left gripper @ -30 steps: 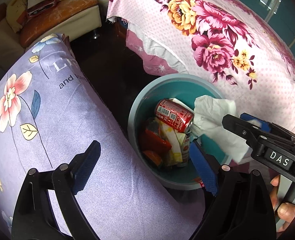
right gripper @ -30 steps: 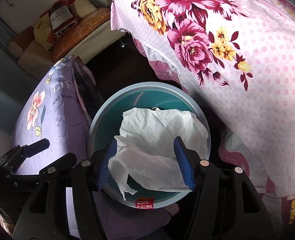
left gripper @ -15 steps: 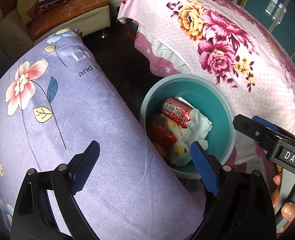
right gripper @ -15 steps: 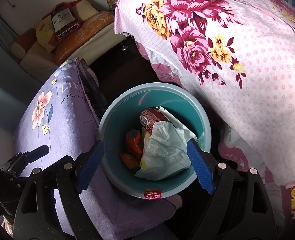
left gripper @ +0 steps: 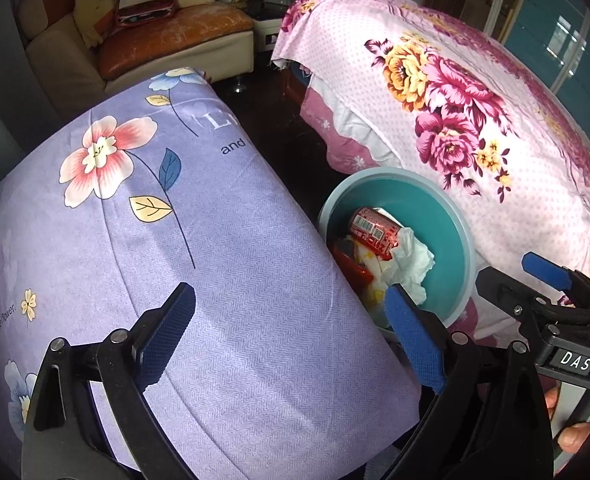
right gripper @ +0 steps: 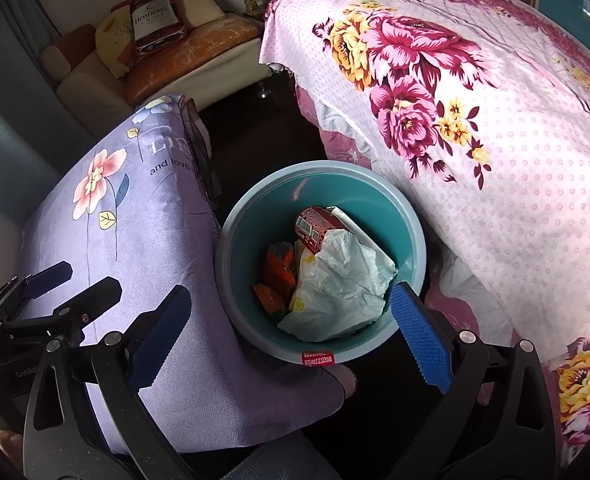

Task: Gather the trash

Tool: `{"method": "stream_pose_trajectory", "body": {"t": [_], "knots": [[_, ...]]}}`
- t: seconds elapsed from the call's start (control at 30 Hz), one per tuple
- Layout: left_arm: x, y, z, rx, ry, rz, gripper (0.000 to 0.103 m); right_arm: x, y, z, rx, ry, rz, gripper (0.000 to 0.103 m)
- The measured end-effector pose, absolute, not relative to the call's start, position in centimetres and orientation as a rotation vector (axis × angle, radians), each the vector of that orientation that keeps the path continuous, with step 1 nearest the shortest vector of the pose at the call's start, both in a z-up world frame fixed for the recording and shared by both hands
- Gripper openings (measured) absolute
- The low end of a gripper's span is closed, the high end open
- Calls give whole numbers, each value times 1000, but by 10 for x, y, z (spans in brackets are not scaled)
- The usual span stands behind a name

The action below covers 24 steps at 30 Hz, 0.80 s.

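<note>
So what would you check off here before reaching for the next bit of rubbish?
1. White tissue inside the teal bin: ok, lying on the red can and orange wrappers.
2. Right gripper empty: ok, jaws opening, nothing between them.
3. Left gripper empty: ok, jaws opening, nothing between them.
4. Bin upright: ok.
5. Room left in the bin: ok, trash sits well below the rim.
6. More trash to collect: cannot tell, none visible on the purple cover or pink bedspread.
</note>
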<state>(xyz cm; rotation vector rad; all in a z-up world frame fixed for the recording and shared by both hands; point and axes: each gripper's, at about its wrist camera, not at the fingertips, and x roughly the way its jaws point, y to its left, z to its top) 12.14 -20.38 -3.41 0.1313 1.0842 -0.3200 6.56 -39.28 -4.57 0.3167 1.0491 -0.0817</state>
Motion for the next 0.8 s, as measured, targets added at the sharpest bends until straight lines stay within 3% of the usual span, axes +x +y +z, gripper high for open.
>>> {"method": "stream_pose_trajectory", "body": {"t": [0.8], "knots": [[88, -145, -19, 31, 1064, -241, 99, 35, -346, -9, 135, 1015, -86, 96]]}}
